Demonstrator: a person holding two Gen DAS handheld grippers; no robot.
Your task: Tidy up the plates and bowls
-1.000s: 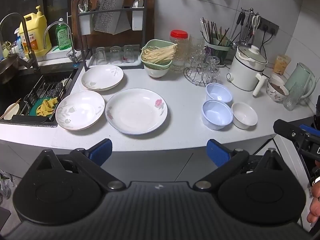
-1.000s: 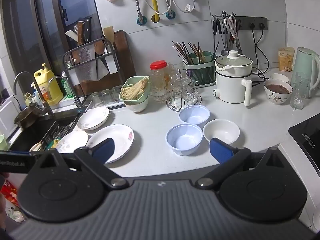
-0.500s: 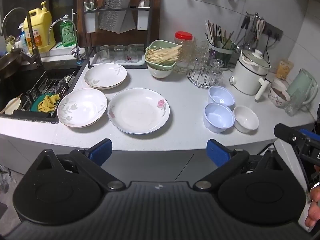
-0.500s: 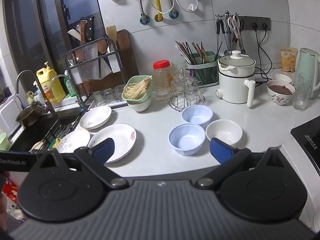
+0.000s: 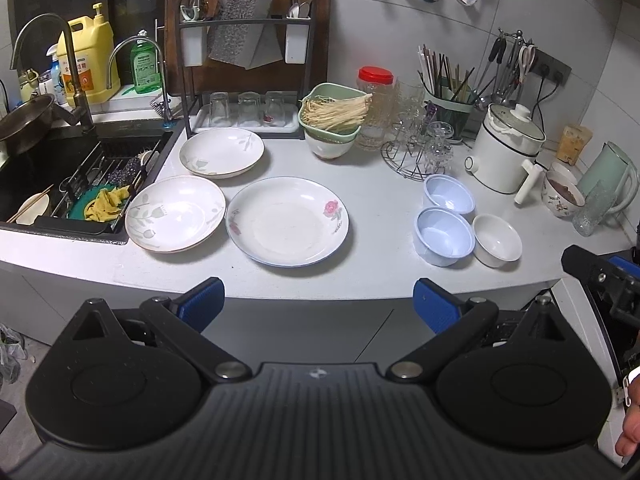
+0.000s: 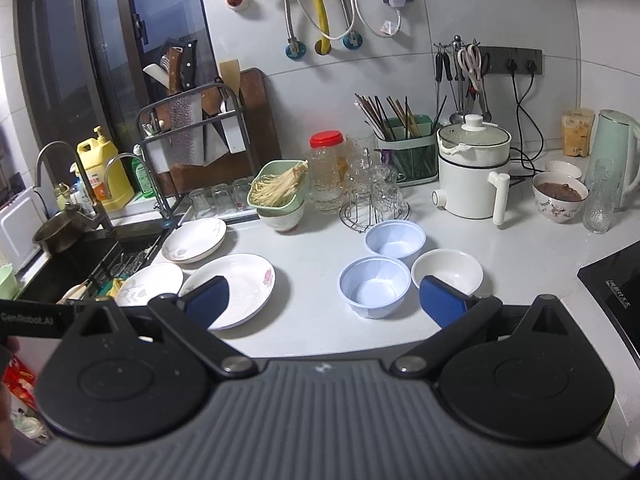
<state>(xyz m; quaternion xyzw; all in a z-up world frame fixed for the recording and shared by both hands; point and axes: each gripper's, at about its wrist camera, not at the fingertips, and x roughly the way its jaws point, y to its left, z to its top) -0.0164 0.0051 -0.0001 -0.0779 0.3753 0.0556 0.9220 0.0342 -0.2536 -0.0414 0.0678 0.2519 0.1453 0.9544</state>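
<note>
Three white plates lie on the counter: a large rose-patterned plate [image 5: 287, 220] [image 6: 240, 286], a leaf-patterned plate [image 5: 175, 212] [image 6: 150, 284] left of it by the sink, and a smaller plate [image 5: 221, 152] [image 6: 195, 239] behind. To the right stand two pale blue bowls [image 5: 445, 230] [image 5: 449, 194] [image 6: 375, 285] [image 6: 394, 238] and a white bowl [image 5: 497, 240] [image 6: 447, 270]. My left gripper [image 5: 318, 304] is open and empty, in front of the counter edge. My right gripper [image 6: 324, 300] is open and empty, just short of the bowls.
A sink [image 5: 72, 172] with a drying rack lies at the left. Behind stand a knife rack [image 5: 244, 40], a green basket of noodles [image 5: 334, 114], a glass stand [image 5: 420, 148], a white electric pot [image 5: 508, 148], a kettle [image 5: 608, 176] and a bowl of food [image 5: 562, 196]. A cooktop [image 6: 616, 292] is at the right.
Both grippers have drifted slightly relative to the counter; the views shifted a little. Nothing was taken hold of and no dish moved.
</note>
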